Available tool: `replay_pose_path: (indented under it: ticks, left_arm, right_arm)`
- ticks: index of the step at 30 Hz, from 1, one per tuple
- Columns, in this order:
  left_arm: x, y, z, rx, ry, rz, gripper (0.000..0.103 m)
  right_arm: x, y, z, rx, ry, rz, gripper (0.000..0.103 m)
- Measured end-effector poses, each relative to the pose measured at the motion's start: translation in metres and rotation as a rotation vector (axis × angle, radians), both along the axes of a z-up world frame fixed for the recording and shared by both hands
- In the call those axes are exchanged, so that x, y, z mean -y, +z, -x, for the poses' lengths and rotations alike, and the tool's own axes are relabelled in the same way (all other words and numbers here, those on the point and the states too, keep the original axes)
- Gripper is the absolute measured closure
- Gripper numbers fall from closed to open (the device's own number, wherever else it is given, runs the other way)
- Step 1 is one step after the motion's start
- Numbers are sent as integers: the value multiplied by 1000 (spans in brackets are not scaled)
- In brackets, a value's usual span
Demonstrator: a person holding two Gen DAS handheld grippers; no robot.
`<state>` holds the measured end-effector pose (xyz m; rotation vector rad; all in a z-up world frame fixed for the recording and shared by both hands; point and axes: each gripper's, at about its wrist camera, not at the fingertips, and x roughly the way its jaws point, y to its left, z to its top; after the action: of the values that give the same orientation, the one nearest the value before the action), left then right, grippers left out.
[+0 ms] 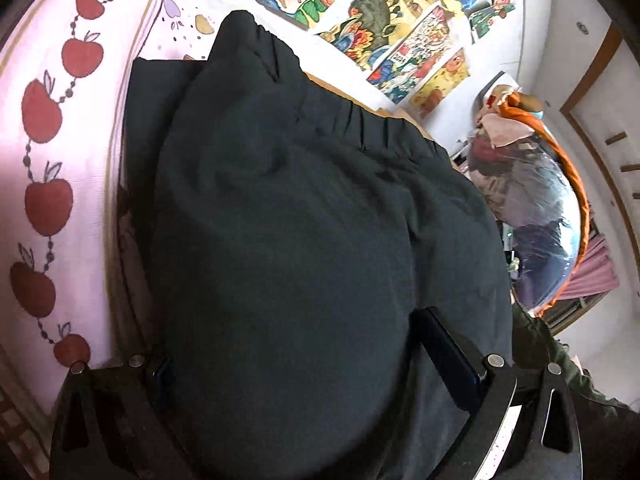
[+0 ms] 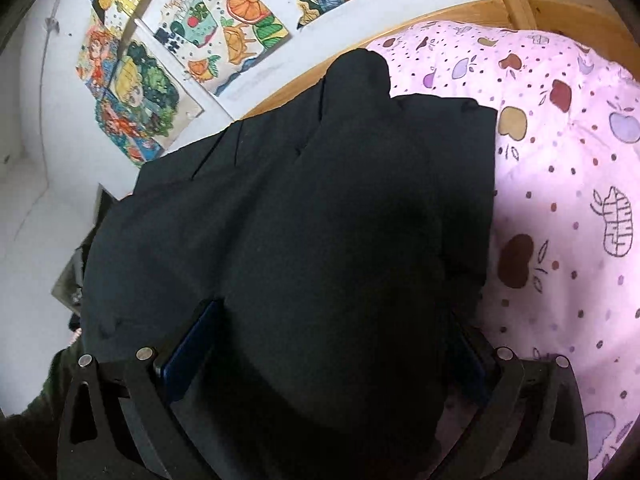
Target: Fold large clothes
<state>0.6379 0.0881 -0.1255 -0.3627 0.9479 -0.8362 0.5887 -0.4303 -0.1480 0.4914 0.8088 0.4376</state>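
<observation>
Both grippers stood with their fingers set apart and dark cloth filling the gap between them. We found the left gripper point(image 1: 316, 364) with a bulge of the dark trousers point(image 1: 320, 208) lying between and over its fingers; one blue pad point(image 1: 452, 360) showed at the right, the other was almost wholly covered. We could not tell whether the pads pressed the cloth or merely flanked it. The right gripper point(image 2: 332, 356) showed the same arrangement, with a blue pad point(image 2: 188, 344) visible at its left and the garment point(image 2: 300, 220) heaped across the opening.

We located the trousers directly ahead of each gripper, lying on the bed, on a pink quilt with a fruit print point(image 2: 560, 160). In the left wrist view, the gathered elastic waistband point(image 1: 360, 120) ran at the far edge of the cloth, towards the wooden bed frame point(image 2: 440, 20) and the wall of coloured drawings point(image 1: 400, 20). We judged that the long axis of the garment ran from the grippers away to that waistband, with a flatter layer of the same cloth beneath it.

We judged both grippers equally near the cloth, each at the near edge. The coming move therefore turned on carrying that near edge forward, along the long axis, towards the waistband.
</observation>
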Motion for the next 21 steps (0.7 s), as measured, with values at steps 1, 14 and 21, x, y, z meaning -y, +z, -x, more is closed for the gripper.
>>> replay_pose_path:
  ticks: [1,14,21]
  left_arm:
    - [2,0,1,4,2,1,0]
    - [8,1,1,17,15,-60,0]
    - [25,8,1,2,53,-184,0]
  right_arm:
    - [-1,-1,3,10,1,-12,1]
    - [-6,-5,11,-2,-30,46,1]
    - [-13,1,13,-33,-72,107,1]
